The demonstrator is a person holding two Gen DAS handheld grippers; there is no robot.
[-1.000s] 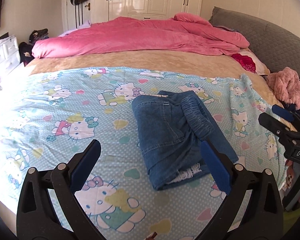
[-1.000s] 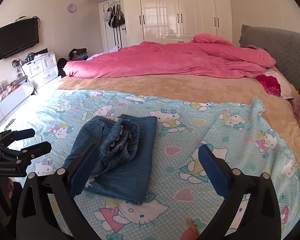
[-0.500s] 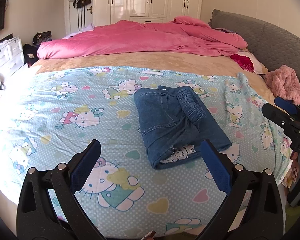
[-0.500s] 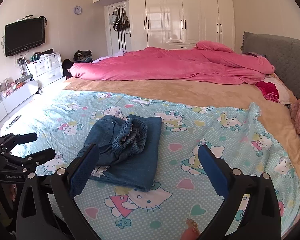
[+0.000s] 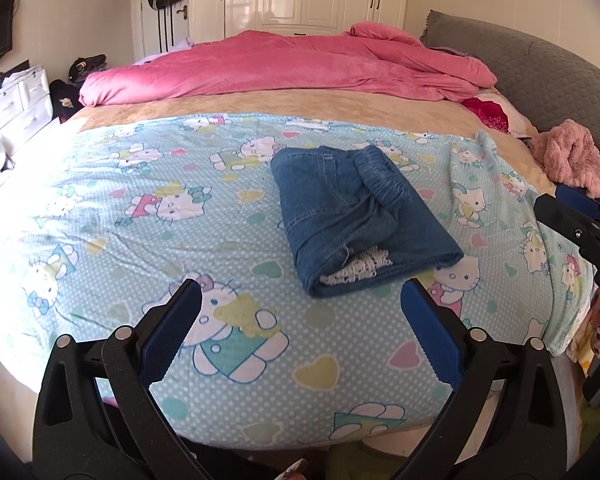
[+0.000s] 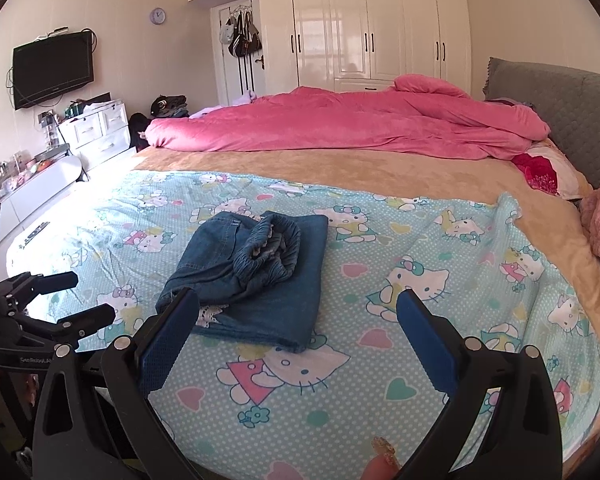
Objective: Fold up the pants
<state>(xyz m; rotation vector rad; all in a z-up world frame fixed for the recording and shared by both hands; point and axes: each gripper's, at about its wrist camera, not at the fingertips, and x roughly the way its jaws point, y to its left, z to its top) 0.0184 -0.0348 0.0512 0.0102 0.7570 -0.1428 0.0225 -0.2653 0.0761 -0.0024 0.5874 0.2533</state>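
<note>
The blue denim pants point(image 5: 352, 216) lie folded in a compact bundle on the Hello Kitty sheet point(image 5: 140, 216), with the elastic waistband on top and white lace showing at the near end. They also show in the right wrist view point(image 6: 256, 276). My left gripper point(image 5: 300, 320) is open and empty, held back from the bed's near edge, short of the pants. My right gripper point(image 6: 298, 326) is open and empty, also drawn back, with the pants ahead to its left. Each gripper shows at the edge of the other's view.
A pink duvet point(image 5: 284, 68) is bunched along the far side of the bed. A grey headboard point(image 5: 540, 72) and a pink fluffy garment point(image 5: 572, 156) are at the right. White drawers point(image 6: 100, 132) and a wall television point(image 6: 52, 68) are at the left.
Both grippers have pulled back and away from the pants, which now look smaller and farther off. The bed's near edge has come into view. The pants have not moved.
</note>
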